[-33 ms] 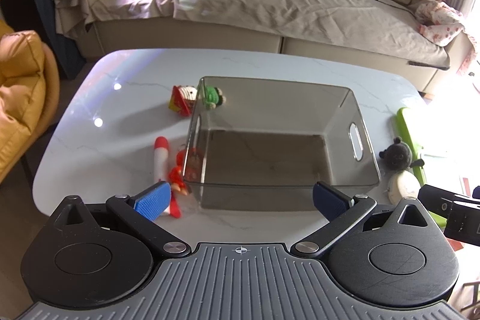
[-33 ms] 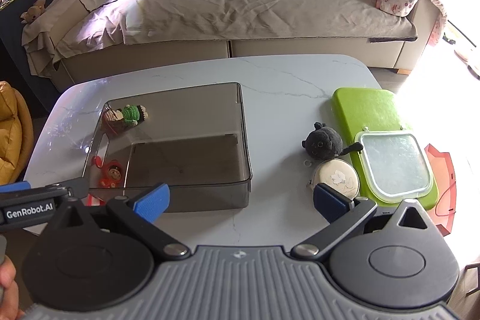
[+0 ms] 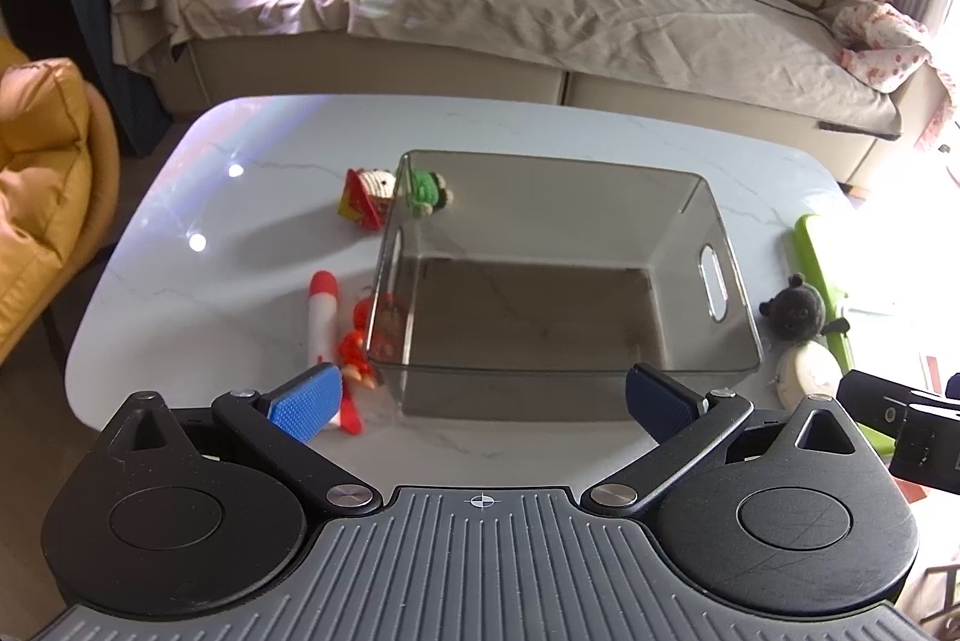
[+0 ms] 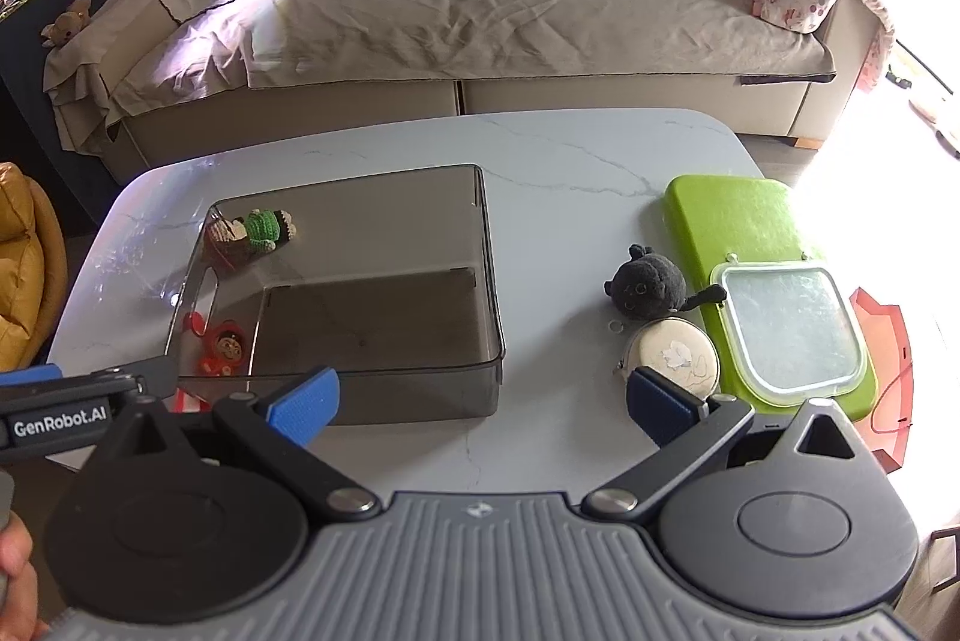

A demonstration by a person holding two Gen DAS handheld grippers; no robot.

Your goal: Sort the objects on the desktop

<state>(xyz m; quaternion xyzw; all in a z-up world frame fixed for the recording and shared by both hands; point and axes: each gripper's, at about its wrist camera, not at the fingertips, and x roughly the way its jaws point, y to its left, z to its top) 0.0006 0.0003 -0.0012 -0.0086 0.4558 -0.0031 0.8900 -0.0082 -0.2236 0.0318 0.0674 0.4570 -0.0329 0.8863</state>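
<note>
A smoky clear plastic bin (image 3: 714,275) (image 4: 489,275) stands empty in the middle of the white marble table (image 3: 252,221) (image 4: 576,161). Left of it lie a red and white rocket toy (image 3: 322,308), a small red figure (image 3: 355,341) (image 4: 225,341), a crocheted doll with a red packet (image 3: 369,194) and a green crocheted toy (image 3: 427,191) (image 4: 267,228). Right of it lie a black plush (image 3: 792,308) (image 4: 648,284) and a round cream pouch (image 3: 807,371) (image 4: 675,359). My left gripper (image 3: 480,401) is open and empty at the bin's near wall. My right gripper (image 4: 480,404) is open and empty, near the pouch.
A green board (image 4: 732,221) with a clear lidded container (image 4: 792,329) lies at the table's right edge, beside an orange object (image 4: 888,341). A covered sofa (image 4: 480,11) runs behind the table. A yellow cushion seat (image 3: 42,185) stands at the left.
</note>
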